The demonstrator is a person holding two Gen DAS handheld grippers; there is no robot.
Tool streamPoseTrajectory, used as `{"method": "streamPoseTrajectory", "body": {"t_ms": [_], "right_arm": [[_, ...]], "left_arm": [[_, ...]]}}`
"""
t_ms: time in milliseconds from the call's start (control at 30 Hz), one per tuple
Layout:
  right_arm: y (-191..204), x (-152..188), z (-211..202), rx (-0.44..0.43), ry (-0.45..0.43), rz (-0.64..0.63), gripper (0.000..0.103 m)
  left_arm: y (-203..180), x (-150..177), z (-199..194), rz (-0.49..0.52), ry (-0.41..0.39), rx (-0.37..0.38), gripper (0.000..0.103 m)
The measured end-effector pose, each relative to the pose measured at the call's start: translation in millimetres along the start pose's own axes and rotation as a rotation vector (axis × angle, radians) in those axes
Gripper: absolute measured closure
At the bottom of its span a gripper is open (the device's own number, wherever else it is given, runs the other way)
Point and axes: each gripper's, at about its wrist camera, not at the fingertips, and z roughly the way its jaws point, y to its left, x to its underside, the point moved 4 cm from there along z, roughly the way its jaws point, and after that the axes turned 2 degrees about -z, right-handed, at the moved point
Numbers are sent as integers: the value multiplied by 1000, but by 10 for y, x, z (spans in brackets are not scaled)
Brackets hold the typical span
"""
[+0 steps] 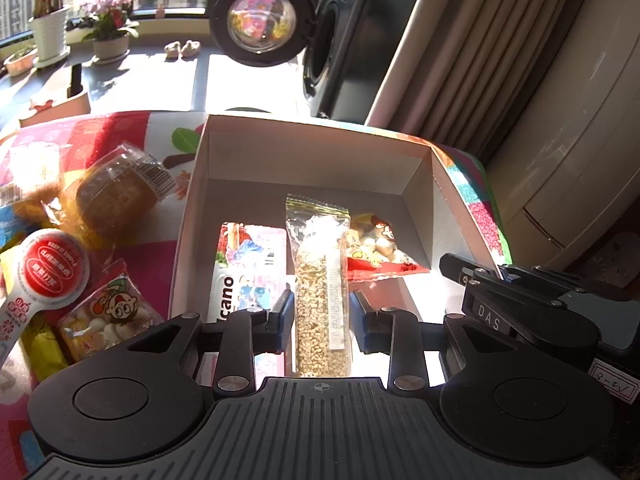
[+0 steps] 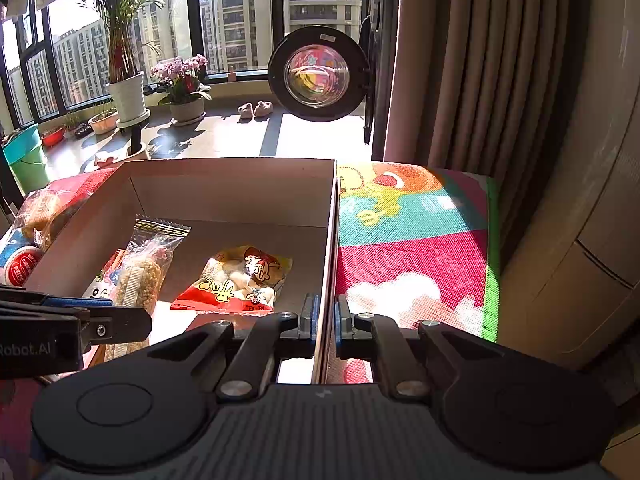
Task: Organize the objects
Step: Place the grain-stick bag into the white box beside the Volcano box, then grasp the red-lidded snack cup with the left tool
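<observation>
My left claw [image 1: 318,316] hangs over the white open-topped cardboard box [image 1: 308,148], fingers apart on either side of the long clear packet of puffed grain [image 1: 320,300] — no contact visible, so I judge the packet is either just set down or about to be gripped; I cannot tell which. My right claw [image 2: 325,322] is closed on the box's right wall, one finger inside and one outside, evidently to steady the box while the other claw works inside it.

Box contents: the grain packet lying lengthwise down the middle; a pink-and-white flat carton [image 1: 248,264] just beside it on the left; a red-and-yellow bag of white sweets [image 1: 376,252] to its right, nearer the right wall. The far part of the floor is bare.

Outstanding items lie outside on the brightly patterned cloth-covered surface [image 1: 132,128], left of the box — a wrapped brown cake [image 1: 116,196], a red round-lidded tub [image 1: 54,268], a small cartoon-printed sweet bag [image 1: 106,320]. I judge the sorting partly done.
</observation>
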Motion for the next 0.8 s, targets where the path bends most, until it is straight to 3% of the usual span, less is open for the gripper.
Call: {"method": "streamPoseTrajectory", "body": {"t_ms": [233,367,400,500,567,667,800], "right_arm": [[17,18,-20,9,4,-8,96],[19,26,-43,8,3,-13,96],[20,29,-49,8,2,-15,96],[32,23,-55,12,-1,-24,96],[43,-3,-31,20,-4,-32,96],[61,-22,-8,33,-3,-36,96],[59,-13,1,35,1,-34,96]], "left_arm": [[25,39,-196,-5,-21,44,70],[160,-51,-534,-36,-118,117,70],[284,-119,-686,-62,-178,119,69],[791,-236,-1064,-157,-346,5,69],[1209,-295,-1199,-258,-390,-88,70],[1702,-371,-1246,-358,-375,-145,70],[1999,-388,-1127,-408,-314,-162,70]]}}
